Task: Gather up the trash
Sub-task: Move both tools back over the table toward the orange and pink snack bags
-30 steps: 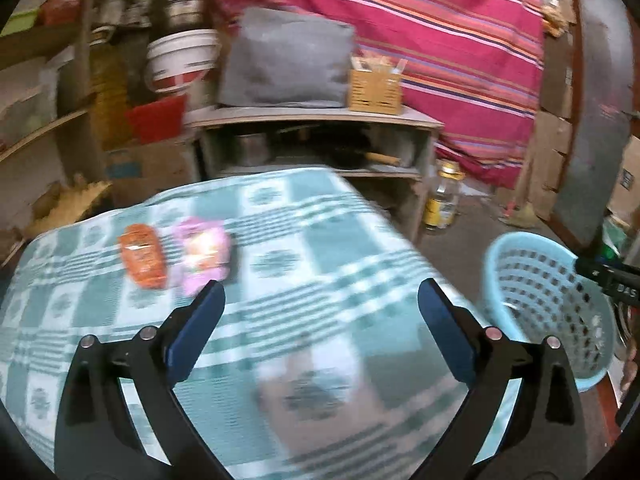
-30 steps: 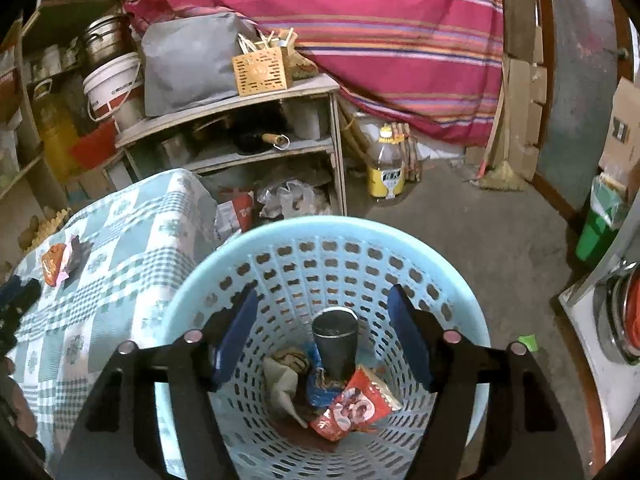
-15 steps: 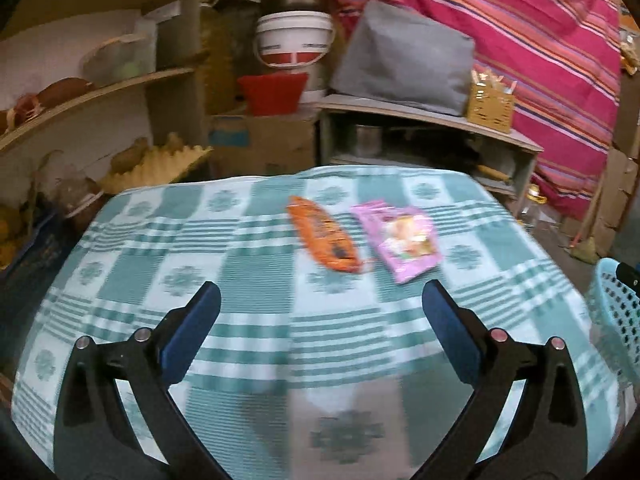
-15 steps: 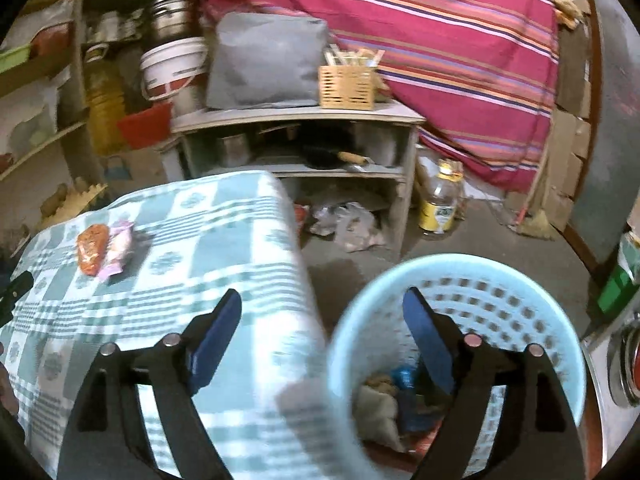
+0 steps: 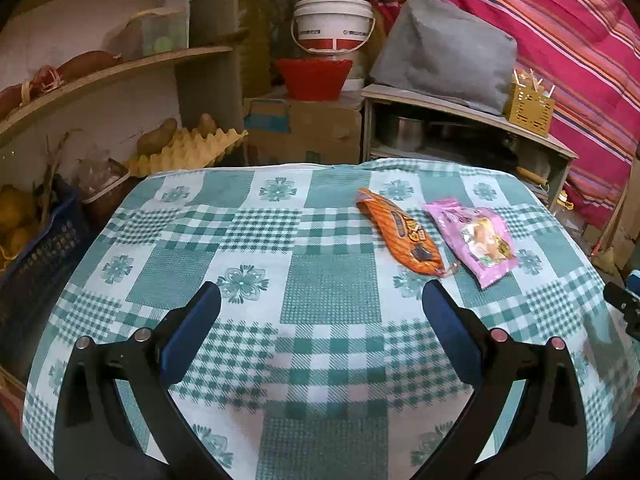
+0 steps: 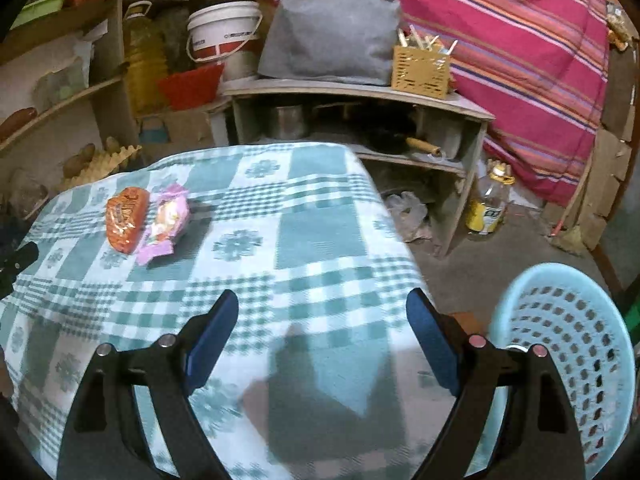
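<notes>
An orange snack wrapper [image 5: 400, 236] and a pink snack wrapper [image 5: 476, 240] lie side by side on the green checked tablecloth [image 5: 280, 248]. In the right wrist view the orange wrapper [image 6: 125, 218] and the pink wrapper [image 6: 166, 222] lie at the table's far left. My left gripper [image 5: 320, 300] is open and empty above the table, with the wrappers ahead to its right. My right gripper [image 6: 322, 304] is open and empty over the table's right edge. A light blue plastic basket [image 6: 568, 344] stands on the floor to its right.
Behind the table stand a wooden shelf unit [image 6: 360, 92] with a grey bag [image 6: 332, 36], a yellow holder [image 6: 422, 66], a white bucket [image 5: 332, 26] and a red bowl [image 5: 314, 76]. Egg trays [image 5: 188, 148] and a dark crate [image 5: 36, 240] are at left. An oil bottle [image 6: 490, 200] stands on the floor.
My left gripper has swung left from the basket side to face the table squarely. My right gripper has moved left from above the basket to over the table's edge. Both stayed open.
</notes>
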{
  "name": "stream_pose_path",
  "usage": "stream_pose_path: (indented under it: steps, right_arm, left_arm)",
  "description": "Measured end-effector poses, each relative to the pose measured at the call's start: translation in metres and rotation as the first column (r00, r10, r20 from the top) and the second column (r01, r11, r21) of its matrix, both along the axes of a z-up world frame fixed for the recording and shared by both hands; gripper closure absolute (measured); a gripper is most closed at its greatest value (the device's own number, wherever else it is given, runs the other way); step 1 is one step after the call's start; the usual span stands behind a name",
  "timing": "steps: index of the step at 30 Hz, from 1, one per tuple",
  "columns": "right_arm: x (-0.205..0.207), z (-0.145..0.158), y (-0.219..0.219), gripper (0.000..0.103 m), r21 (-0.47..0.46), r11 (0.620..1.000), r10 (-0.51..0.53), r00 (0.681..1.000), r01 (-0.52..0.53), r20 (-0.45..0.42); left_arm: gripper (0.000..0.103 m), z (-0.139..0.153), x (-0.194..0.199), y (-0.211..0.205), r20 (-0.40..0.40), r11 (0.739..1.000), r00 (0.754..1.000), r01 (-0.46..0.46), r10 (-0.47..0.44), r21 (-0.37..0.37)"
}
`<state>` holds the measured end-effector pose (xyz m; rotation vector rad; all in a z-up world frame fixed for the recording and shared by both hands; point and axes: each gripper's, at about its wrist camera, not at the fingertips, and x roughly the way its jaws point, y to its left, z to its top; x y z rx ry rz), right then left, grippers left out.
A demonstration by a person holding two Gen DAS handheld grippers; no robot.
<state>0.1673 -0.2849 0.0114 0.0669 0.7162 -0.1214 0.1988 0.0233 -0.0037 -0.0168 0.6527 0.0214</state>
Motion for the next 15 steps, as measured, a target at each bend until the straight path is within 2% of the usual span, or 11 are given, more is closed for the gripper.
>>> stream_pose_path:
  steps: [3, 6, 9, 11, 15]
  right_arm:
    - [0.013, 0.003, 0.010, 0.019, -0.013, 1.000, 0.021, 1.000, -0.021, -0.005]
    - [0.029, 0.007, 0.017, 0.019, -0.004, 0.999, 0.050, 0.999, -0.050, -0.012]
    - [0.048, 0.013, 0.026, 0.019, -0.046, 0.995, 0.085, 0.996, -0.086, -0.019]
    - [0.058, 0.014, 0.030, 0.019, -0.078, 0.993, 0.090, 0.996, -0.092, -0.024]
    - [0.068, 0.006, 0.018, 0.019, -0.051, 0.996, 0.067, 0.997, -0.069, -0.037]
  left_arm:
    - [0.006, 0.000, 0.010, 0.006, -0.018, 0.999, 1.000, -0.009, 0.008, -0.037]
    - [0.006, -0.003, 0.026, 0.011, -0.055, 0.994, 0.999, -0.003, -0.002, -0.108]
    - [0.006, 0.001, 0.047, 0.007, -0.069, 0.997, 0.998, 0.003, -0.008, -0.072]
    - [0.006, 0.007, 0.065, 0.000, -0.068, 0.997, 0.997, 0.031, -0.036, -0.077]
    - [0.007, 0.006, 0.099, -0.020, -0.099, 0.993, 0.990, 0.089, -0.097, -0.082]
